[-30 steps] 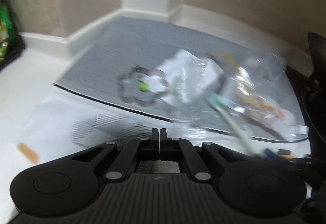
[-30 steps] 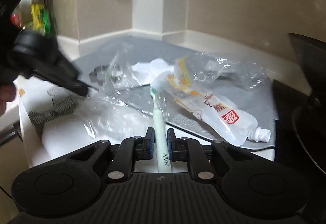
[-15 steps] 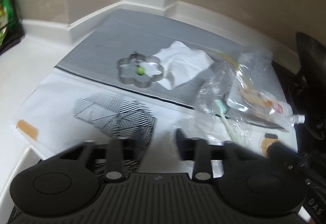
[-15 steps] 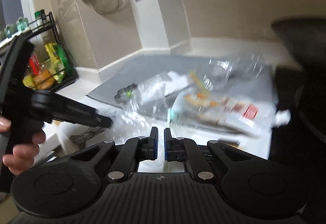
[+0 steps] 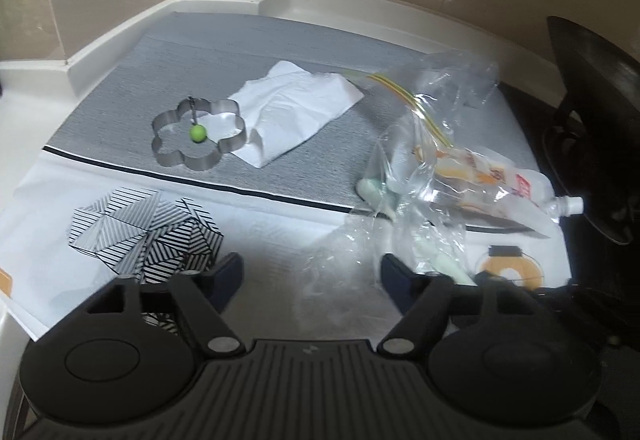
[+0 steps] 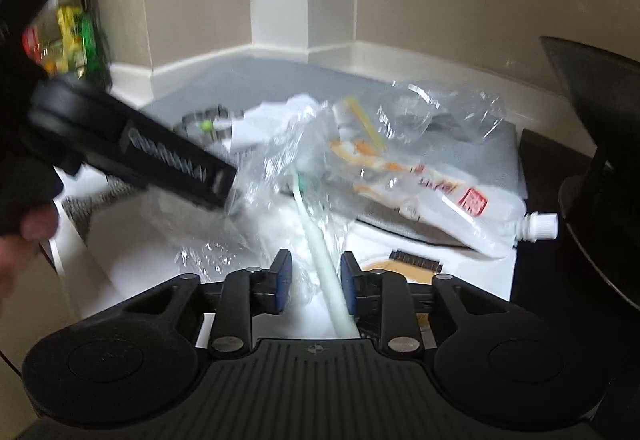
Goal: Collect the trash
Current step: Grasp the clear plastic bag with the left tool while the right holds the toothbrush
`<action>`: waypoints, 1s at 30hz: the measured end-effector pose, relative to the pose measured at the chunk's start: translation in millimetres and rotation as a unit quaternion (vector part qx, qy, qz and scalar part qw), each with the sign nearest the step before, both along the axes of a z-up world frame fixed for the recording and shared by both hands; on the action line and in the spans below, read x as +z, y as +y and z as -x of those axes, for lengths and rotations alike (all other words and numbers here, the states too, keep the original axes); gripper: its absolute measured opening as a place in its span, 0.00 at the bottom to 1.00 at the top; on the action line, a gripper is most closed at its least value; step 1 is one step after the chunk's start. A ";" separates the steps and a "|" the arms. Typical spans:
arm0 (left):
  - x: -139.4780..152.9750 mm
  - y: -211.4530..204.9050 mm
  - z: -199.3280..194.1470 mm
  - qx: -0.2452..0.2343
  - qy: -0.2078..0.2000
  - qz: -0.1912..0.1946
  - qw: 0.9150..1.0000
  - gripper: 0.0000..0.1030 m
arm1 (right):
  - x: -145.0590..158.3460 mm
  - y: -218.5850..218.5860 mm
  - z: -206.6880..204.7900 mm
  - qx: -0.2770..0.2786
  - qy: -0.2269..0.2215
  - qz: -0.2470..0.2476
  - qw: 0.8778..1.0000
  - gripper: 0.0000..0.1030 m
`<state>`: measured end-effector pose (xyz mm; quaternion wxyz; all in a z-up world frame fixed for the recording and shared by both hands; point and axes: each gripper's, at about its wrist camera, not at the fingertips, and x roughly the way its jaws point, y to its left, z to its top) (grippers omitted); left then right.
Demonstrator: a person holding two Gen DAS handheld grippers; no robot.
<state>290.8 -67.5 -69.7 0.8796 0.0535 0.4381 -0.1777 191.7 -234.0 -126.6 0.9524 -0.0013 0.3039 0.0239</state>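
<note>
A clear zip bag (image 5: 424,160) lies crumpled on the counter with a pale green toothbrush (image 5: 376,192) partly inside it and an empty drink pouch (image 5: 500,184) with a white cap beside it. A crumpled white tissue (image 5: 292,116) lies on the grey mat (image 5: 240,52). My left gripper (image 5: 312,274) is open and empty, just in front of the bag. My right gripper (image 6: 314,276) is open, with the toothbrush handle (image 6: 328,276) lying loose between its fingers. The bag (image 6: 288,168) and pouch (image 6: 452,200) also show in the right wrist view.
A metal flower-shaped ring (image 5: 196,138) with a green bead sits on the mat left of the tissue. A white sheet with a striped black pattern (image 5: 144,232) covers the front counter. A black stand (image 5: 592,120) is at the right. A rack with packets (image 6: 68,36) stands far left.
My left gripper has opened wide and let go of the bag. My right gripper has opened and released the toothbrush, which now lies partly in the bag.
</note>
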 end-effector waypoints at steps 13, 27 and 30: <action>33.1 41.3 3.7 0.047 -0.018 0.049 0.998 0.84 | 31.5 -0.1 25.9 0.020 -0.078 -0.025 0.996 0.09; 9.7 -6.5 35.2 -0.030 -0.018 -0.012 0.999 0.62 | 33.8 -9.9 51.2 0.001 -0.082 -0.034 0.996 0.10; 1.9 -4.3 28.6 -0.022 0.000 -0.032 0.999 0.06 | 25.2 -16.0 46.9 -0.003 -0.061 -0.040 0.997 0.10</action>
